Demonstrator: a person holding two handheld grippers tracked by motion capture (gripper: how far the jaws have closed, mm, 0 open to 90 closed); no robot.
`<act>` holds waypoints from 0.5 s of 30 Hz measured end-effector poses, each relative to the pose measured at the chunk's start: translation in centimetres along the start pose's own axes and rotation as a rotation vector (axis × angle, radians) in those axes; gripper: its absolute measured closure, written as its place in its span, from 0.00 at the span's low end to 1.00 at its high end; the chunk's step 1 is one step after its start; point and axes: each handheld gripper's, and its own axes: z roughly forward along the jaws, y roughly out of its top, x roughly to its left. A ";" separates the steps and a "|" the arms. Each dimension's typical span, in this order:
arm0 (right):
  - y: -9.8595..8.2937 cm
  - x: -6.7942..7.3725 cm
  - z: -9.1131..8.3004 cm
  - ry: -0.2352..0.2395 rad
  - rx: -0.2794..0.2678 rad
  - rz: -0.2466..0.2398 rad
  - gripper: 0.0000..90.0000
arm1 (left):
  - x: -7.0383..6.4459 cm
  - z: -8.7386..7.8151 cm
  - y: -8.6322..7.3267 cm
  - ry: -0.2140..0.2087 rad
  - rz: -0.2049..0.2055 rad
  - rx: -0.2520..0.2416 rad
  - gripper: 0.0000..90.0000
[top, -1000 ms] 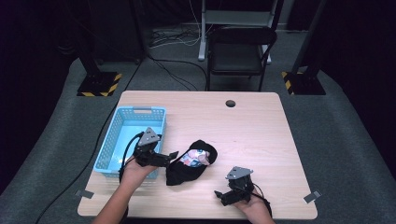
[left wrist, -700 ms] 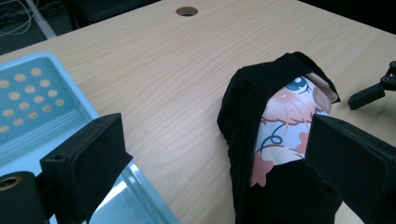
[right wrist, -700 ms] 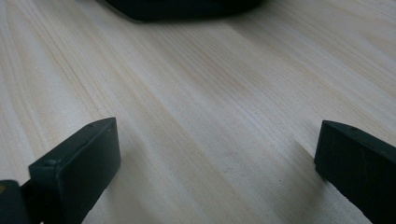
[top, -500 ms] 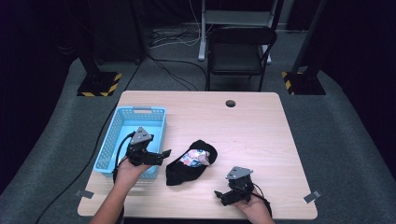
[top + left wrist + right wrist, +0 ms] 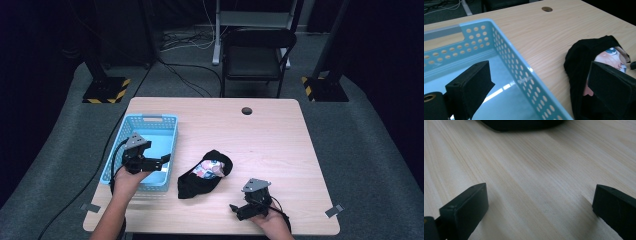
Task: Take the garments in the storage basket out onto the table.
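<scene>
The left gripper (image 5: 161, 163) is drawing back from the black garment (image 5: 202, 175) toward the blue basket (image 5: 150, 122), its jaws spread wide and holding nothing; one jaw is hanging over the basket's inside, the other above the cloth. Nearest the person, the right gripper (image 5: 237, 210) is resting low over the wooden table (image 5: 280, 145), jaws wide apart and empty. The garment is lying crumpled just beside the basket, showing a printed cartoon face (image 5: 614, 56); no writing is legible.
</scene>
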 end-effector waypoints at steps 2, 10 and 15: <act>0.0 0.0 0.0 0.000 0.000 0.000 0.00 | 0.4 -0.1 -0.1 0.003 -0.014 0.004 0.05; 0.0 0.0 0.0 0.000 0.000 0.001 0.00 | 1.4 -0.5 -0.4 0.030 -0.037 0.008 0.05; 0.0 0.0 0.0 0.000 0.000 0.001 0.00 | 2.5 -1.0 -0.6 0.056 -0.068 0.002 0.05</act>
